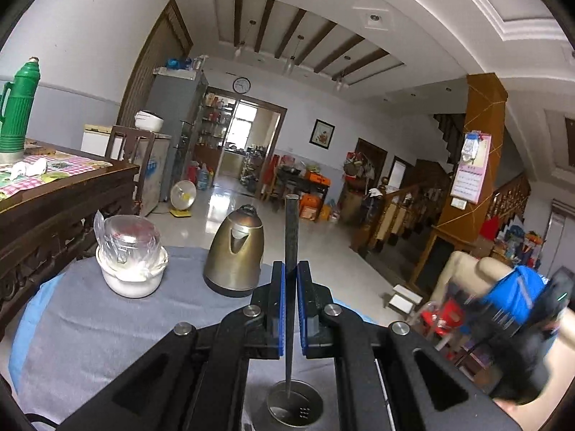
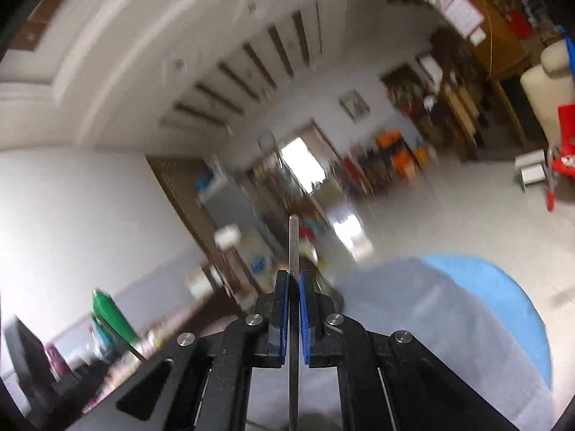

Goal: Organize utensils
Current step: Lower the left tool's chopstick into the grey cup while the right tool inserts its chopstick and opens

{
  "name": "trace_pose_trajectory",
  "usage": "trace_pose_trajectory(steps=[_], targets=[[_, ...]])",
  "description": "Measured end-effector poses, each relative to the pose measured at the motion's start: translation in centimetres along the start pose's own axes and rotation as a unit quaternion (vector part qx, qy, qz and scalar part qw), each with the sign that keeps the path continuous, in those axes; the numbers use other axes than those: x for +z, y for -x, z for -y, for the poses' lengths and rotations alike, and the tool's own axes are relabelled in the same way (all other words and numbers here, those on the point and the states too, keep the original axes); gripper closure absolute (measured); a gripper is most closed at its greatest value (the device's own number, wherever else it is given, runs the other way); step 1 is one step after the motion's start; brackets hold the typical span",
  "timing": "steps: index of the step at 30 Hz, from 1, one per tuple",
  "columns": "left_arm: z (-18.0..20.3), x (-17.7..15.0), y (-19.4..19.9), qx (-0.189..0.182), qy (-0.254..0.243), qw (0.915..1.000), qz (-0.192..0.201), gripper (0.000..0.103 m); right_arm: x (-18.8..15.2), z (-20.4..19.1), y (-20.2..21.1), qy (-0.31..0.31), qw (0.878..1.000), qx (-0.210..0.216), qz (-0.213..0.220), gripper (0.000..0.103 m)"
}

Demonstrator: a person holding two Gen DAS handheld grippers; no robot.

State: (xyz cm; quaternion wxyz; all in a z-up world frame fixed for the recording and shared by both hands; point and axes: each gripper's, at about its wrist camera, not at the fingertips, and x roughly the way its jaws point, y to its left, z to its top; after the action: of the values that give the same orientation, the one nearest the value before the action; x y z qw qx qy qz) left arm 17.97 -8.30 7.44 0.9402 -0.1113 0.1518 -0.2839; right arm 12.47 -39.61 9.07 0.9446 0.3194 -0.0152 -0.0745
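The left claw (image 1: pixel 291 269) is black with blue pads. Four round silver screws sit on its arms. The right claw (image 2: pixel 293 280) looks the same.

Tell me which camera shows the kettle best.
The left wrist view. There the brass-coloured kettle stands sharp and whole on the grey cloth, just beyond the left gripper. The right wrist view is motion-blurred, and I cannot make the kettle out there with any certainty.

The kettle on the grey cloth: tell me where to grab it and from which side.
Take the kettle by the arched handle on its top, coming down from above, probably best. Its body is wide, smooth and tapering, too broad for the jaws. It stands upright with clear space overhead. Both grippers are shut on utensils now, the left gripper on a spoon.
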Motion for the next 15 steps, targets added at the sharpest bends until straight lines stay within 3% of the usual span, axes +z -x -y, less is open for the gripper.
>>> trace_pose_trajectory(steps=[3,7,12,15], targets=[[-0.5,-1.9,-2.1,0.012,0.0,0.9997,-0.023,0.097,-0.9,-2.8,-1.0,0.034,0.998,-0.029,0.054,0.097],[-2.2,-3.9,-3.7,0.013,0.028,0.9975,-0.063,0.097,-4.0,-5.6,-3.6,0.091,0.992,-0.054,0.064,0.097],[-3.2,-4.9,-4.2,0.001,0.035,0.9947,-0.097,0.097,-8.7,-6.6,-6.9,0.15,0.987,-0.056,0.008,0.097],[-2.8,-4.3,-3.2,-0.014,0.019,0.9945,-0.102,0.093,-9.3,-5.7,-6.7,0.15,0.987,-0.036,-0.034,0.096]])
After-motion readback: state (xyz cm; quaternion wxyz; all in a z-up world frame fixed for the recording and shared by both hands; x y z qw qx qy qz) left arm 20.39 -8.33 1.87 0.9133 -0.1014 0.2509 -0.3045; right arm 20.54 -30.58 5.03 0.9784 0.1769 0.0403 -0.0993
